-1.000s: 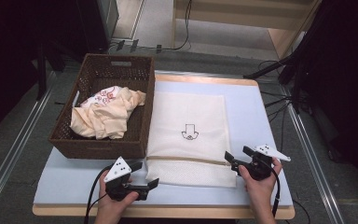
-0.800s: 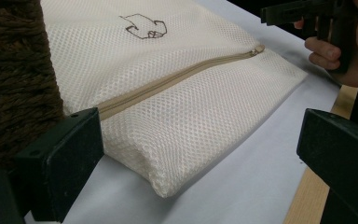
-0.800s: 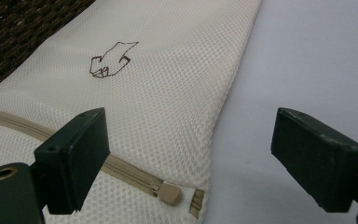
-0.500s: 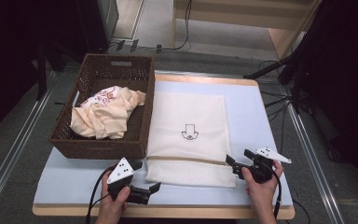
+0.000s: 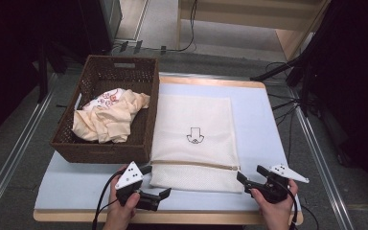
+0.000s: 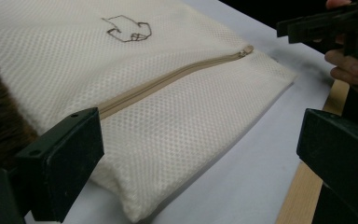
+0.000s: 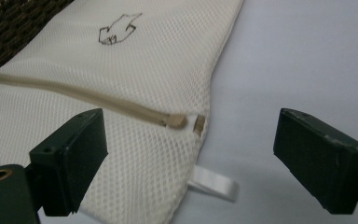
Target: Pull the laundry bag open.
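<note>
Mesh laundry bag (image 5: 194, 139) lies flat on the pale blue surface (image 5: 263, 120), just right of the wicker basket (image 5: 108, 81) holding crumpled cloth (image 5: 108, 115). Its long axis runs away from the person; the zipper (image 5: 191, 164) crosses it near the close end.

Right hand-held gripper (image 5: 244, 178): jaws spread, nothing between them, just off the bag's near right corner. Zipper pull (image 7: 175, 121) sits at that right end, so the right hand is the nearer one; the pull lies ahead and slightly left of its jaws.

Left hand-held gripper (image 5: 163, 194): jaws spread, empty, just short of the bag's near edge at the left corner.

Right gripper view resolves the pull and a white ribbon loop (image 7: 214, 186) under the corner; high view does not. Left gripper view shows the zipper running off toward the right gripper
</note>
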`<state>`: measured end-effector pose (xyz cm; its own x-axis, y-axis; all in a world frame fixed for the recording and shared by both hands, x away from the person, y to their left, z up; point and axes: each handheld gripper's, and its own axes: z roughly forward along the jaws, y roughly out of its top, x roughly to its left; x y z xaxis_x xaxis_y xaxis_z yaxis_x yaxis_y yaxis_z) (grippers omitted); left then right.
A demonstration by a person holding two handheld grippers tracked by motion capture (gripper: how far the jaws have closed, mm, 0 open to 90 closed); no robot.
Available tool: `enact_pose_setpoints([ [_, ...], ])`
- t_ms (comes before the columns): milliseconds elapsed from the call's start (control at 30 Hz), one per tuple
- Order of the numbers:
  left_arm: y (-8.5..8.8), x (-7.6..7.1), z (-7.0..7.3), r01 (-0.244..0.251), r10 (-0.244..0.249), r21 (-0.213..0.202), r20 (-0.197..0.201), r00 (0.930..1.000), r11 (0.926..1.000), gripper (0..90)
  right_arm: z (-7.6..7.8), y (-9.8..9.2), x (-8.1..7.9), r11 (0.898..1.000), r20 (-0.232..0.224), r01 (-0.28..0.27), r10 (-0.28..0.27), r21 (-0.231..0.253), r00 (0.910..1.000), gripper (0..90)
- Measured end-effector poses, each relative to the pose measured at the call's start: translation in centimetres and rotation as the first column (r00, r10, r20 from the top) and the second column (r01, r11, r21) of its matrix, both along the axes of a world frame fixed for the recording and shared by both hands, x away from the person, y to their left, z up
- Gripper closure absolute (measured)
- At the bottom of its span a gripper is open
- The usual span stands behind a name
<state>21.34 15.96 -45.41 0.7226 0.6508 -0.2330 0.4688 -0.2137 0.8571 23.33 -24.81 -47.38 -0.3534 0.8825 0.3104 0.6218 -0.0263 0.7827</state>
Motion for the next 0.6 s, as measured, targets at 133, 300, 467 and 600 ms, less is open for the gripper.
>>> enact_pose_setpoints([
  [133, -1.4, 0.2, 0.4, 0.032, -0.032, 0.000, -0.003, 0.9995, 0.9995, 0.5, -0.6, -0.1, -0.1, 1.000, -0.044, 0.001, -0.001, 0.008, 0.9990, 13.7],
  [300, -3.5, 0.7, 0.8, 0.048, -0.048, 0.012, -0.008, 0.9988, 0.9988, 0.6, -1.3, -0.2, 0.3, 1.000, -0.111, -0.005, 0.006, 0.008, 0.9938, 16.5],
  [467, -6.6, 1.6, 0.7, 0.046, -0.046, 0.026, -0.024, 0.9987, 0.9986, 15.3, -1.4, -0.6, 0.2, 1.000, -0.107, 0.000, 0.003, 0.025, 0.9943, 24.5],
  [600, -9.6, 2.6, 0.6, 0.050, -0.048, 0.048, -0.047, 0.9977, 0.9976, 35.3, -1.5, -0.4, 0.4, 0.999, -0.105, -0.031, 0.034, 0.035, 0.9938, 35.2],
])
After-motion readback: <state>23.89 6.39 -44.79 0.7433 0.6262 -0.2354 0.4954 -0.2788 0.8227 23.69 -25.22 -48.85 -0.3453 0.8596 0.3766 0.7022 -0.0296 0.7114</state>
